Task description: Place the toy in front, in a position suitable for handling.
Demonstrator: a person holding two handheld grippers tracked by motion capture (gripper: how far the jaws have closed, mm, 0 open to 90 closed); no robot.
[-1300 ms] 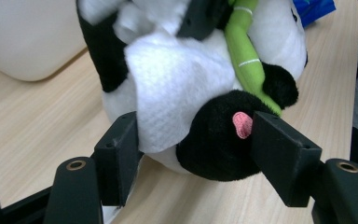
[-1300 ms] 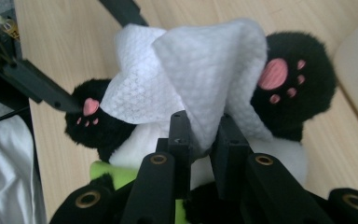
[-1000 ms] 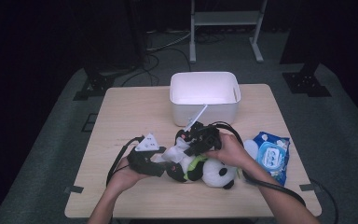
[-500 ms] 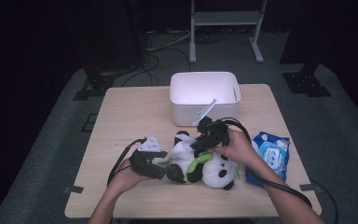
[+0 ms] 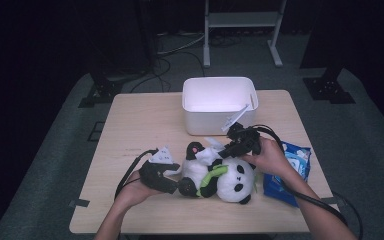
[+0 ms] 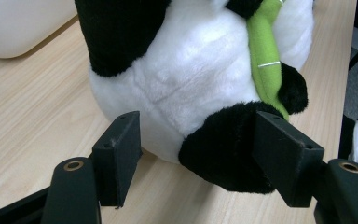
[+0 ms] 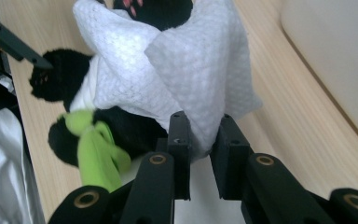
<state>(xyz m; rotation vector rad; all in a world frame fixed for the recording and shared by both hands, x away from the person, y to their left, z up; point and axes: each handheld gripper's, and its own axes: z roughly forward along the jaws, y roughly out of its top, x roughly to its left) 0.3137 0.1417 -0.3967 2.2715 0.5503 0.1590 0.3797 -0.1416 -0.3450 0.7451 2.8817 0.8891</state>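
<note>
The left gripper lies low, held by the left hand, forearm entering from the bottom edge. Its jaws stand partly apart, clamped on a held item. The right gripper points left, held by the right hand, forearm angled in from the lower right. Its jaws are nearly closed, pinching a thin sheet.

The left half of the surface lies bare, open for a gripper to pass. The white bin blocks the far middle, the plush panda the near middle, with a narrow lane between them. A blue wipes pack crowds the right edge.
</note>
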